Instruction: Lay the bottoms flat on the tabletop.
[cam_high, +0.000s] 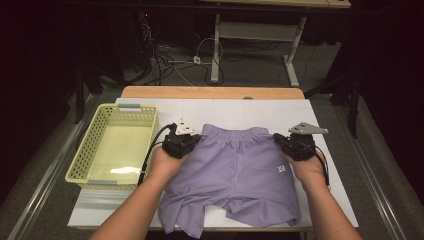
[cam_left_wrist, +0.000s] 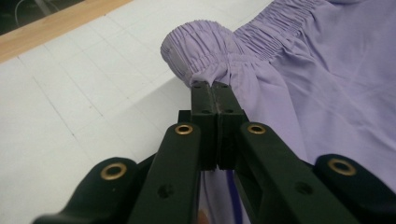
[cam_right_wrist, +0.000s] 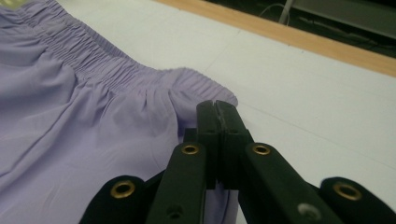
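Note:
A pair of lilac shorts (cam_high: 235, 175) lies flat on the white table cover, waistband toward the far edge and legs toward the person. My left gripper (cam_high: 194, 140) is shut on the left corner of the elastic waistband (cam_left_wrist: 198, 49), which bunches up just beyond the jaws. At the other corner of the waistband (cam_right_wrist: 187, 81), my right gripper (cam_high: 278, 141) is shut on the cloth (cam_right_wrist: 93, 130). A small white mark (cam_high: 281, 169) shows on the right leg. Both pairs of jaws are pressed together with fabric pinched in them.
A pale yellow perforated basket (cam_high: 80, 165) stands on the left of the table, beside my left hand. The white cover (cam_high: 330, 165) ends at a wooden strip (cam_high: 210, 92) along the far edge. Beyond it lie cables and a desk frame on the floor.

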